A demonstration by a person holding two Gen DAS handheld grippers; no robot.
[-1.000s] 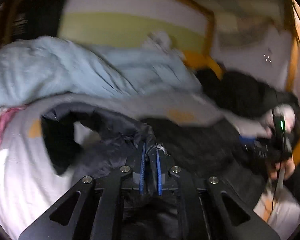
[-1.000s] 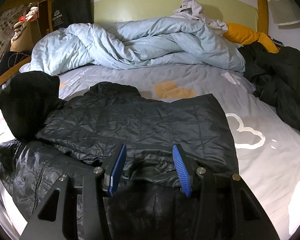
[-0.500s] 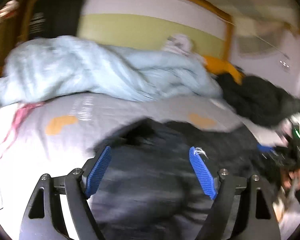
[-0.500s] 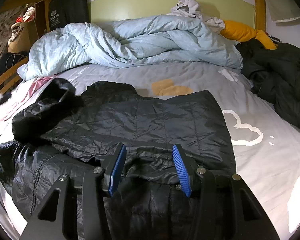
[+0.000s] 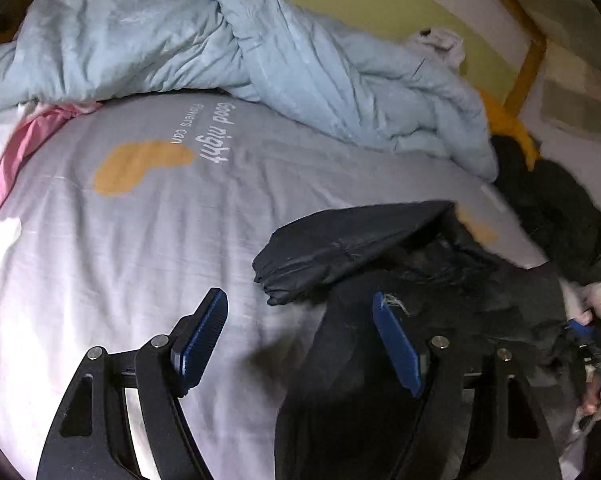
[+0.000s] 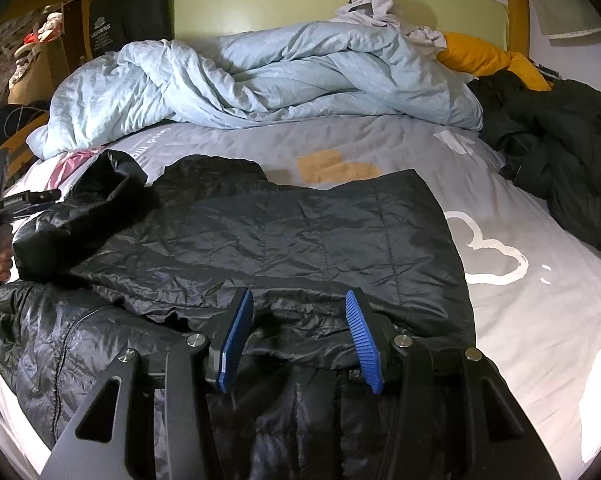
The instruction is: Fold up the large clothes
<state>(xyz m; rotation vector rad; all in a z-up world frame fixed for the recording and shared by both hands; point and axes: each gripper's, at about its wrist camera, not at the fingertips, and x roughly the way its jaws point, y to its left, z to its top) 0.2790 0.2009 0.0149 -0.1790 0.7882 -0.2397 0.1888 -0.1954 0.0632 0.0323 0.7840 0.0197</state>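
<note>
My left gripper point(image 5: 300, 344) hangs over the bed point(image 5: 148, 248), its jaws wide with only grey sheet and the jacket's dark edge between them; they have just been opening, then eased in a touch, and they hold nothing. The black quilted jacket point(image 6: 284, 240) lies to the right of this gripper, and its folded-over sleeve point(image 5: 340, 252) sits just ahead and slightly right of my left jaws, its cuff end pointing back toward them. My left hand is the nearer one to that sleeve, so I judge the next tuck falls to it.

Further right, my right gripper point(image 6: 296, 336) rests at the jacket's near hem with jaws half open; shiny fabric lies between the blue pads point(image 6: 360, 336), though I cannot tell whether they press it. The jacket's long axis runs away from me toward the crumpled pale blue duvet point(image 6: 260, 80). Its shell is slick, thin and puffy with stitched squares, so it will likely slide and spring back. A second dark coat point(image 6: 560, 152) lies well apart at the far right.
</note>
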